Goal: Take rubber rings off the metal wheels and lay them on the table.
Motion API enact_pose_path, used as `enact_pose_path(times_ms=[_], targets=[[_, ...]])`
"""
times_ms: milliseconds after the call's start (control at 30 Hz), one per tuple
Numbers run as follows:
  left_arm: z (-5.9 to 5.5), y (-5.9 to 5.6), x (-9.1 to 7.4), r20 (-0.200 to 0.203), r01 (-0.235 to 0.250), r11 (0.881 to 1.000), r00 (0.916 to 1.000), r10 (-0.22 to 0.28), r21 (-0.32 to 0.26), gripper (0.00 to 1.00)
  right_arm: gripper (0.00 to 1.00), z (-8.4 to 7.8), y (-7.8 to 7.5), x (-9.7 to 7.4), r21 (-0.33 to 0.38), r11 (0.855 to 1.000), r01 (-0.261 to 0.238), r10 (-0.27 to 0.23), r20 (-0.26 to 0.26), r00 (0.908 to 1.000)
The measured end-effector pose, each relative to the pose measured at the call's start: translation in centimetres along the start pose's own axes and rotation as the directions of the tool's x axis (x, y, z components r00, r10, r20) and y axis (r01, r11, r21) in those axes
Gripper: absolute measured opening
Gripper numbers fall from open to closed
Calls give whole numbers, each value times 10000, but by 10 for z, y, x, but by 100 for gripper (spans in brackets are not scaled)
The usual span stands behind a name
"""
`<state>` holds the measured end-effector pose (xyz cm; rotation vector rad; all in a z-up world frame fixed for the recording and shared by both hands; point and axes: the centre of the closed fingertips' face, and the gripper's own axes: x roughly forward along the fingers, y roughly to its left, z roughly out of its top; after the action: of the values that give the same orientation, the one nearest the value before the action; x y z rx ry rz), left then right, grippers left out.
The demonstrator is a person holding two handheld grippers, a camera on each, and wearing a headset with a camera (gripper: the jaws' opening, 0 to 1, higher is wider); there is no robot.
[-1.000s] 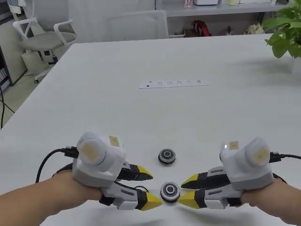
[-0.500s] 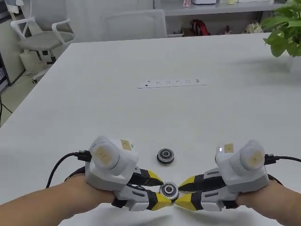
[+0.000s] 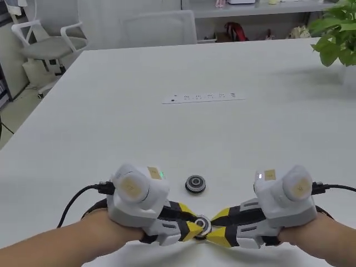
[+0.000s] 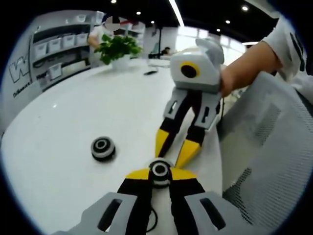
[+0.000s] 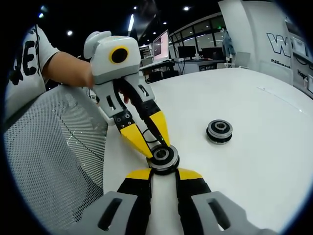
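Note:
Two small metal wheels with black rubber rings lie on the white table (image 3: 167,133). The near wheel (image 3: 201,223) sits between the two grippers at the front edge. My left gripper (image 3: 191,227) comes in from the left, its yellow tips pinching that wheel (image 4: 160,170) from both sides. From the right, my right gripper (image 3: 214,228) meets it with jaws apart, tips just touching the wheel (image 5: 163,157). The right gripper (image 4: 175,148) faces me in the left gripper view. The second wheel (image 3: 195,184) lies free a little farther back, also wheel (image 4: 103,148) and wheel (image 5: 219,131).
A white power strip (image 3: 203,98) lies across the table's middle. A potted plant (image 3: 336,33) stands at the far right corner. Chairs (image 3: 44,44) stand beyond the far edge. A mesh chair back (image 5: 54,161) is close behind the near edge.
Both grippers have moved inward toward the near wheel. The left one has slid right and closed its tips on it; the right one has come up against it.

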<state>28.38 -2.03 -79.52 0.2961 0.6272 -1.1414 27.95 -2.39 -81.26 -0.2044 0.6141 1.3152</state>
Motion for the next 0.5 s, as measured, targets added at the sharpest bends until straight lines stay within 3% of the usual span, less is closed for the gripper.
enact_pose_path(times_ms=[33,67,133,233,500], targets=[[0,-1,1,2,-40,10000,10000,40,83,14,15,0,0,0,-20,10000,12,-12,2,10000],[0,0,1,-21,-175,9978,9998,177,646,14,15,0,0,0,-42,10000,19,-19,0,10000],[0,-2,2,-72,-303,9936,9995,312,1090,14,15,0,0,0,-92,9999,39,-40,-7,10000],[0,-1,2,-57,-292,9958,9995,299,872,14,14,-1,0,0,-85,9999,59,-59,-14,10000],[0,0,2,26,-447,9943,9990,447,970,13,5,-3,-3,-2,251,9996,108,-108,-18,9999]])
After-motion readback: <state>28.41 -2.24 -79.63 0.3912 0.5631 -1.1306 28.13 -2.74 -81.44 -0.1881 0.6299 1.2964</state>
